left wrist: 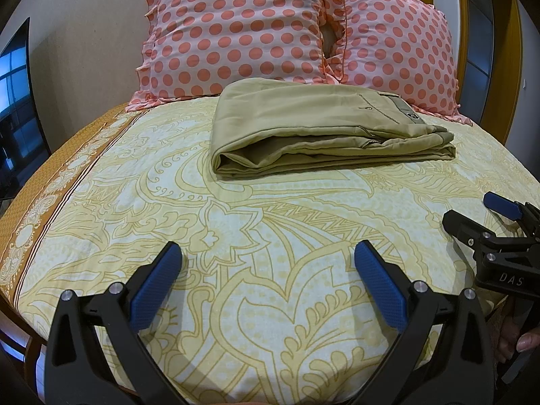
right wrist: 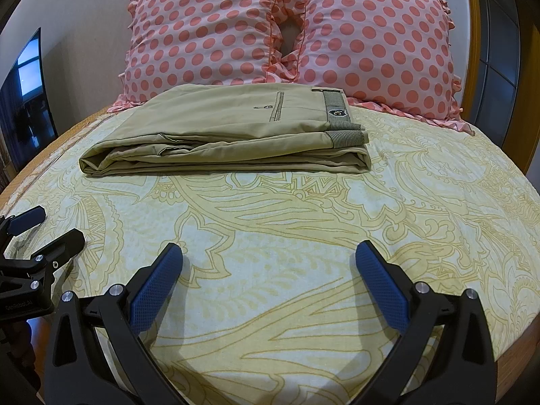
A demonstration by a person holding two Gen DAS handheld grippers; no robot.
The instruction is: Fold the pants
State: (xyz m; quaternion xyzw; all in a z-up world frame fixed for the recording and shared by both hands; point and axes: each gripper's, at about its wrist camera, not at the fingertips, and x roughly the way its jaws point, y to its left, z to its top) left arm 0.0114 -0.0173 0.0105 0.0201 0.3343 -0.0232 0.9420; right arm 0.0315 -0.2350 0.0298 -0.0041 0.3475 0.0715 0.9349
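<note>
Your left gripper (left wrist: 266, 253) and right gripper (right wrist: 268, 253) gape wide, empty; pants (right wrist: 233, 131) at 12 o'clock look folded, so regrabbing could undo layers.

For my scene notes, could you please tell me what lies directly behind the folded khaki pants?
Two polka-dot pillows stand directly behind the pants, at the head of the patterned bedsheet. The pants cover the pillows' lower edges, so whether they touch is unclear.

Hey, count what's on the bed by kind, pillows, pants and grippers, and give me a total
Polka-dot pillows: 2, left pillow and right pillow
Folded khaki pants: 1
Grippers: 2, left gripper and right gripper, both open
Total: 5
</note>
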